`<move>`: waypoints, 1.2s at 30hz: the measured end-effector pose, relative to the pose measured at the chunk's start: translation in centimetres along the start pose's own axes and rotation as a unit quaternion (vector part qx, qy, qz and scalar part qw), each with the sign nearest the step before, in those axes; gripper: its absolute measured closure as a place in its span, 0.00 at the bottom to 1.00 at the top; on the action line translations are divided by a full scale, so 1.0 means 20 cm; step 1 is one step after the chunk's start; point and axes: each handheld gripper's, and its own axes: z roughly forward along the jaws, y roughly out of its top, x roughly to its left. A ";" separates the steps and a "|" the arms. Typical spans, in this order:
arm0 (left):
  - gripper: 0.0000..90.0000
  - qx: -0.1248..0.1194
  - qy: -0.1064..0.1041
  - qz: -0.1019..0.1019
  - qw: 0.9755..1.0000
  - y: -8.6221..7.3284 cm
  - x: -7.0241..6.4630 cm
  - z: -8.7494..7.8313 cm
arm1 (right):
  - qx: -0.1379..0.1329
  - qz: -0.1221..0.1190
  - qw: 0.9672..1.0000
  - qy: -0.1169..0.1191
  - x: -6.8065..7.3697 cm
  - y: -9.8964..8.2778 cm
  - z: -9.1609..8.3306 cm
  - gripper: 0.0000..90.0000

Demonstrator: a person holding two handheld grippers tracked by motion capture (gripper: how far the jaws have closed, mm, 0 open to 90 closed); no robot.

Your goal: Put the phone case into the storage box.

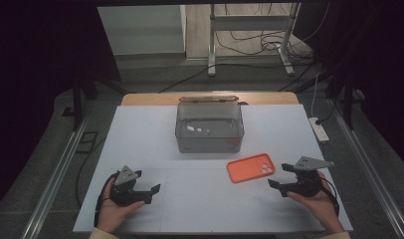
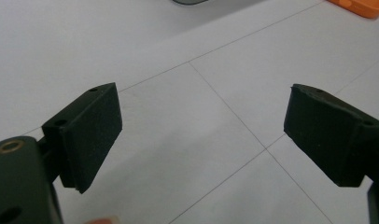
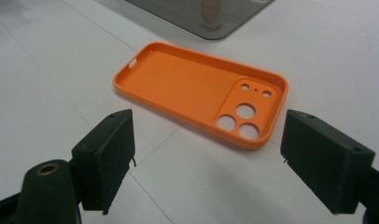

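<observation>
An orange phone case (image 1: 250, 167) lies open side up on the white table, right of centre; in the right gripper view the phone case (image 3: 192, 88) shows its camera cut-outs and sits just beyond the jaws. My right gripper (image 1: 284, 177) rests near the table's front right, a little right of the case, open and empty (image 3: 208, 158). My left gripper (image 1: 148, 188) sits at the front left, far from the case, open with bare table between its jaws (image 2: 201, 135). An orange corner of the phone case (image 2: 360, 6) shows at the top right of the left gripper view.
A grey translucent bin (image 1: 209, 125) stands at the middle back of the table (image 1: 140, 134), behind the case. A power strip (image 1: 319, 129) lies off the right edge. Cables and a metal stand (image 1: 250, 35) are on the floor beyond.
</observation>
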 end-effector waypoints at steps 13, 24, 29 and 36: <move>0.13 0.000 0.001 0.010 1.000 0.02 -0.02 0.01 | 0.022 -0.028 0.999 0.021 0.00 0.12 -0.02 0.18; 0.13 0.003 0.000 0.012 1.000 0.02 -0.02 0.01 | 0.028 -0.076 0.997 0.016 0.01 0.18 -0.03 0.17; 0.13 0.005 -0.001 0.015 1.000 0.02 -0.03 0.02 | 0.029 -0.095 0.995 0.027 0.02 0.21 -0.04 0.18; 0.13 0.007 -0.002 0.014 1.000 0.02 -0.02 0.02 | 0.046 -0.112 0.992 0.037 0.04 0.22 -0.04 0.19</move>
